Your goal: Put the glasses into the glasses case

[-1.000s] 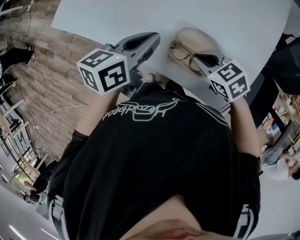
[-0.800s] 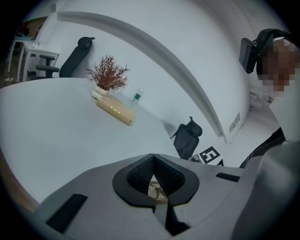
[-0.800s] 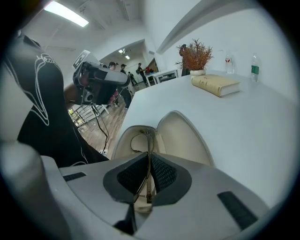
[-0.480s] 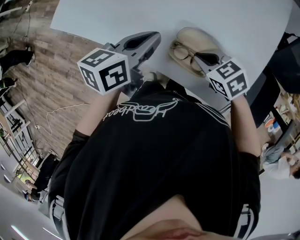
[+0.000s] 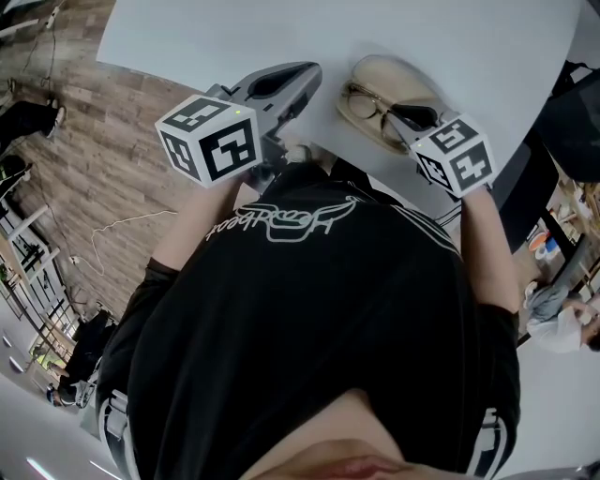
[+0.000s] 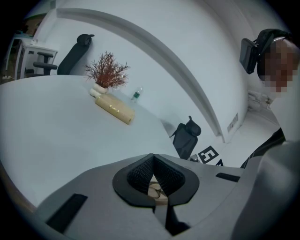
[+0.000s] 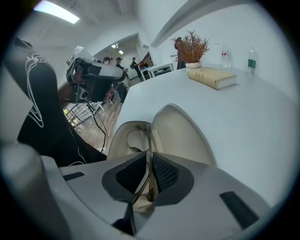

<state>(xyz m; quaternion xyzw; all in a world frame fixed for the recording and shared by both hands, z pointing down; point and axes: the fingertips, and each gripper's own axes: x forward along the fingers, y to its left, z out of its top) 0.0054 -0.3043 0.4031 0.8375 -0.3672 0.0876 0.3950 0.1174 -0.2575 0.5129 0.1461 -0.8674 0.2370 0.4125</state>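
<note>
A beige glasses case (image 5: 398, 80) lies open on the white table (image 5: 281, 28), its lid folded back. My right gripper (image 5: 401, 114) is shut on the thin metal frame of the glasses (image 5: 368, 103), which hang over the case's lower half. The right gripper view shows the frame edge-on between the pads of the right gripper (image 7: 149, 164), one lens of the glasses (image 7: 137, 138) down inside the case (image 7: 180, 133). My left gripper (image 5: 309, 73) hovers left of the case, its tips together and nothing held. In the left gripper view, the left gripper (image 6: 153, 158) points across the bare table.
A tan book (image 7: 213, 76) and a potted dried plant (image 7: 190, 49) sit far across the table, with bottles (image 7: 251, 61) beside them. Office chairs (image 6: 185, 136) stand beyond the table edge. Wooden floor (image 5: 94, 169) lies to the left, below the table's near rim.
The right gripper has tipped and shifted slightly with the glasses over the case. The left gripper has stayed still.
</note>
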